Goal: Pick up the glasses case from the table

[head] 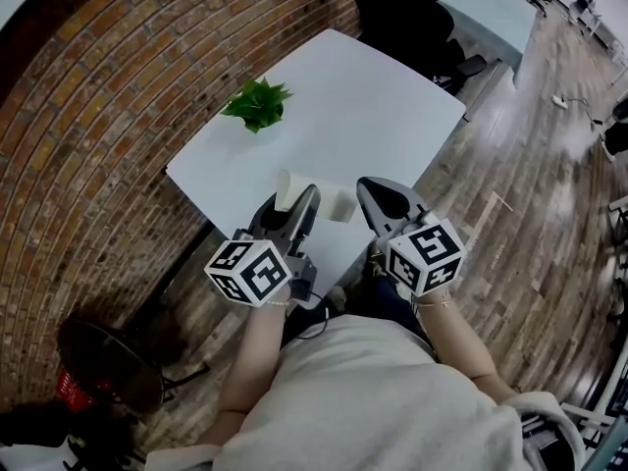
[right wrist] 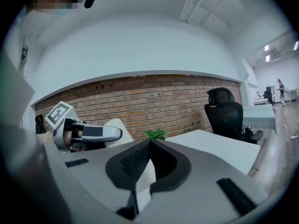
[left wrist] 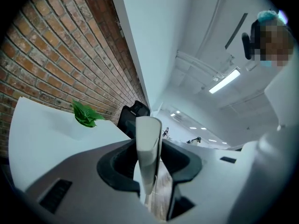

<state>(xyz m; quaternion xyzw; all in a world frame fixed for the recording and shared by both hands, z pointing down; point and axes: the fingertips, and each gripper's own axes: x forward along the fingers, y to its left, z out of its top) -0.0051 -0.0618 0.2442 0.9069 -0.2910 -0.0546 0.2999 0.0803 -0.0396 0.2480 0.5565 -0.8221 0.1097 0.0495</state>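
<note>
Currently my left gripper [head: 294, 204] has its two fingers clamped on the off-white, smooth hard-shell glasses case [head: 340, 204]. In the left gripper view the case [left wrist: 148, 139] stands edge-on between the dark pads, pinched from both sides, with wooden floor [left wrist: 161, 190] showing below it. From the head view the case sits at the near edge of the white rectangular table [head: 373, 96], sticking out to either side of the gripper. In the right gripper view it [right wrist: 117, 125] shows against the red brick wall [right wrist: 154, 97], just behind the left gripper [right wrist: 110, 133]. I read it as held off the table top, though I cannot be sure of the gap.

My right gripper [head: 371, 192] holds just beside the left one over the same near edge, its fingers pressed together with nothing between them. In its own view the dark pads meet in a single seam [right wrist: 150, 143].

Further back on the table stands the small leafy green plant [head: 257, 103], well apart from both grippers. A black office chair [head: 402, 13] stands at the far end of the table. The black-and-white marker cube of the left gripper [head: 247, 271] and that of the right [head: 424, 253] sit close to my forearms.
</note>
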